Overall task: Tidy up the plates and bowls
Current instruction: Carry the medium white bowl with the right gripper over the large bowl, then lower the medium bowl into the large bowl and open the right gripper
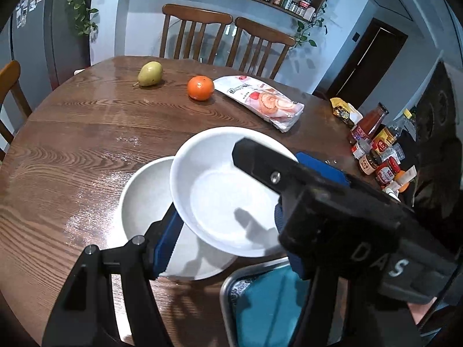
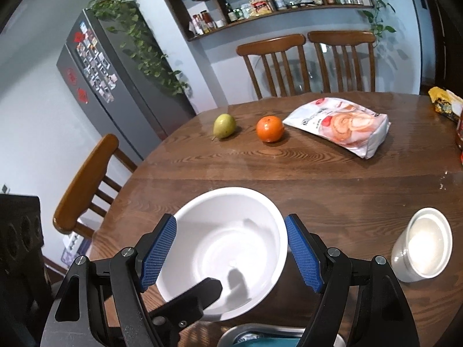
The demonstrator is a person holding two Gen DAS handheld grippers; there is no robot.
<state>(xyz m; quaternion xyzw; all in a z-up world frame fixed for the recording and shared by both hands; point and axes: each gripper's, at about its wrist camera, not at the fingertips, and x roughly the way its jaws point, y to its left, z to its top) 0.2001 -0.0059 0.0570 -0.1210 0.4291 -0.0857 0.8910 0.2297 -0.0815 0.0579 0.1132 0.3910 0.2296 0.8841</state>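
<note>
I've got the white bowl up off the counter, well to my side of the orange, tilted over a shallow plate; the left tongs sit about half open on its near wall, one finger under the rim and one inside, and that looks like the hold. The right tongs gape wider around the bowl, pads clear of it, gripping nothing. I judge it glazed ceramic: stiff, slick, weighty, quick to chip, so the rim is the place to pinch, firmly. The counter is glossy dark wood, round; a metal tray lies nearest me from the orange; wooden chairs and wall shelves stand beyond it.
</note>
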